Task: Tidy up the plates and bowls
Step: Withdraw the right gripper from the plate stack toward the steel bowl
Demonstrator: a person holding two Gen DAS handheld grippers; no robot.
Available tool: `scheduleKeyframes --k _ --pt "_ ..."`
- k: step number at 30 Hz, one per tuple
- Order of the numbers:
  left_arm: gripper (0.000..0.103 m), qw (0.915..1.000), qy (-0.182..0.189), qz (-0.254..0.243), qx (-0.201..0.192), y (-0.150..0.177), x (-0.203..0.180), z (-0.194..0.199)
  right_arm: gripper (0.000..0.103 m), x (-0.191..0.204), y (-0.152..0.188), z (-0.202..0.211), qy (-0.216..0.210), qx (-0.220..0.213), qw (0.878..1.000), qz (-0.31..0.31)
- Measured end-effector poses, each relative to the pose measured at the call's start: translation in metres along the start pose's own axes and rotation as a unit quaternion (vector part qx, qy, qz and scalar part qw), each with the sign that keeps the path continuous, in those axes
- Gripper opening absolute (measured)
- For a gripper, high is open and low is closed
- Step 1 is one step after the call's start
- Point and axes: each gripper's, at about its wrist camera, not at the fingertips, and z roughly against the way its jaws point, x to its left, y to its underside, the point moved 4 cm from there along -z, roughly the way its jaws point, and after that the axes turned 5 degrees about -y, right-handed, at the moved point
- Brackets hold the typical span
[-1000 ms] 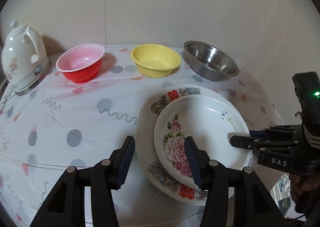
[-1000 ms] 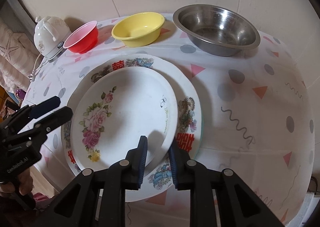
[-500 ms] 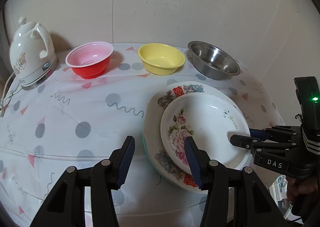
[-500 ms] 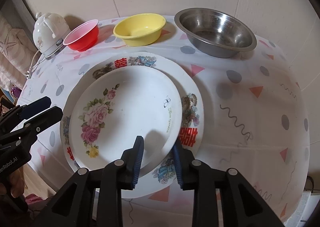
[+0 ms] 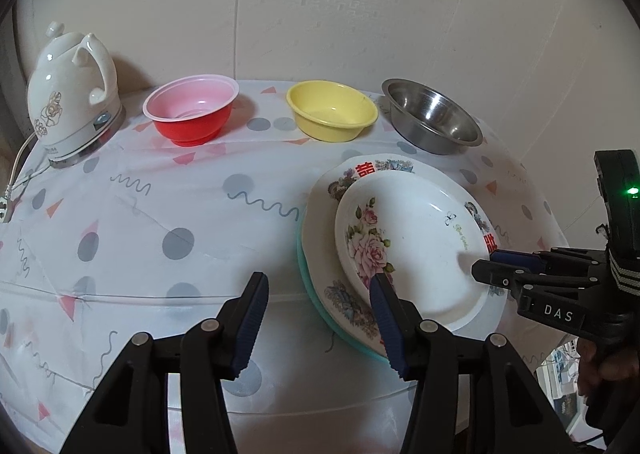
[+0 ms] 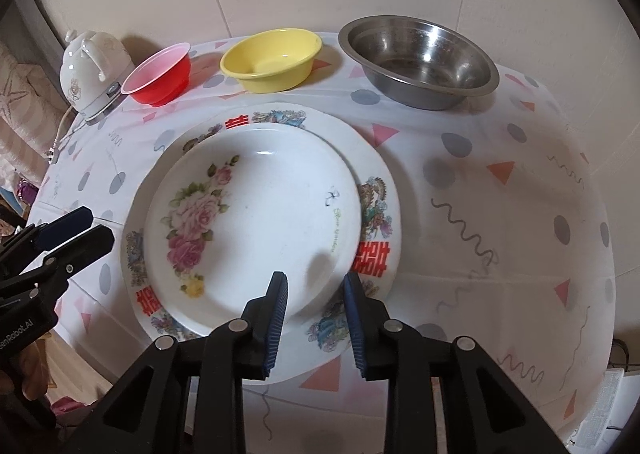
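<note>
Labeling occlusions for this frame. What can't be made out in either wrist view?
- Teal plate: left wrist shows only a sliver of rim under the red-character plate; right wrist, fully covered.
- Rose plate near rim: right wrist, hidden behind right gripper.
- Kettle cord end: cut off at the left edge.
- Script on rose plate: too small.

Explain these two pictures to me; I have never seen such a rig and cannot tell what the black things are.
The black things are hand-held tongs, one in each of a person's hands, each with a camera looking along its fingers. One picture comes from the left tongs, the other from the right tongs. Both are open and hold nothing. On the patterned tablecloth lies a stack of plates: the rose plate on a larger red-lettered plate. Behind stand a red bowl, a yellow bowl, a steel bowl and a white kettle.
</note>
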Motion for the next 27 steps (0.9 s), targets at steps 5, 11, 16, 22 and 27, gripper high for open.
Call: scheduleKeyframes --k 5,11,16,22,27 --pt "0.054 1.0000 0.001 0.002 0.003 0.001 0.003 0.000 0.030 0.001 0.000 0.000 0.005 -0.002 1.000 -0.003" --pt "0.054 1.0000 -0.005 0.003 0.000 0.000 0.008 0.002 0.032 0.000 -0.003 -0.003 0.012 -0.002 1.000 -0.004" --pt "0.056 0.9999 -0.013 0.009 -0.004 -0.001 0.014 0.005 0.032 0.000 -0.004 -0.004 0.011 0.002 1.000 0.002" --pt "0.056 0.9996 -0.023 0.019 -0.003 -0.001 0.017 0.004 0.032 -0.003 -0.007 -0.002 0.001 -0.008 1.000 -0.011" --pt "0.056 0.9991 -0.036 0.020 -0.007 -0.001 0.014 0.006 0.032 0.001 -0.015 0.006 0.009 -0.035 0.999 0.006"
